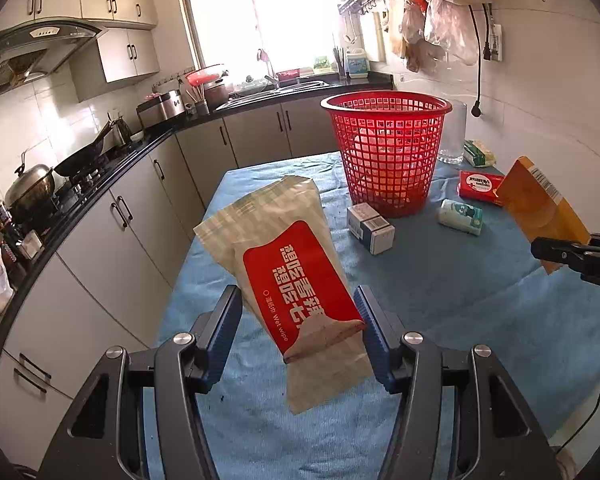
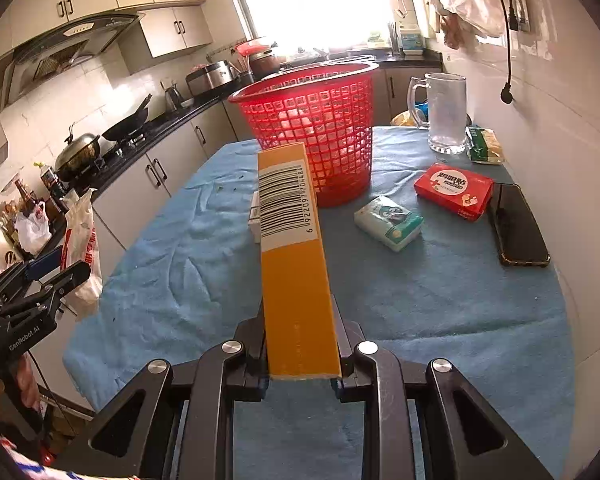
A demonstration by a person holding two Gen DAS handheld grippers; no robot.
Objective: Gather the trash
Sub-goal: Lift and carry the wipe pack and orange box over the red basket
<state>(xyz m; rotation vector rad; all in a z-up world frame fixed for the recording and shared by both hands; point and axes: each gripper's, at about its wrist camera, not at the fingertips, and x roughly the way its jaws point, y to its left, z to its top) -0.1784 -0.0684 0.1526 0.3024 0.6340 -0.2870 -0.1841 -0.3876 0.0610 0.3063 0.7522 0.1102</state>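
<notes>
Left wrist view showed the left gripper (image 1: 300, 332) pinching a crinkly wet-wipe packet (image 1: 284, 264) above the blue cloth (image 1: 440, 280); the right gripper (image 2: 300, 360) clamped a flat orange box (image 2: 292, 264), short of the red mesh basket (image 2: 312, 128), its contents indistinct.

Table (image 2: 440, 320) with blue towel cover carries a red mesh basket (image 2: 320, 128) at 12 o'clock. Glass mug (image 2: 446, 112) and green packet (image 2: 485, 146) at 1 o'clock; red pack (image 2: 454, 190), tissue pack (image 2: 388, 222), phone (image 2: 518, 224) at 2 o'clock. Small white-blue box (image 1: 370, 228) sits just beside the basket base.
</notes>
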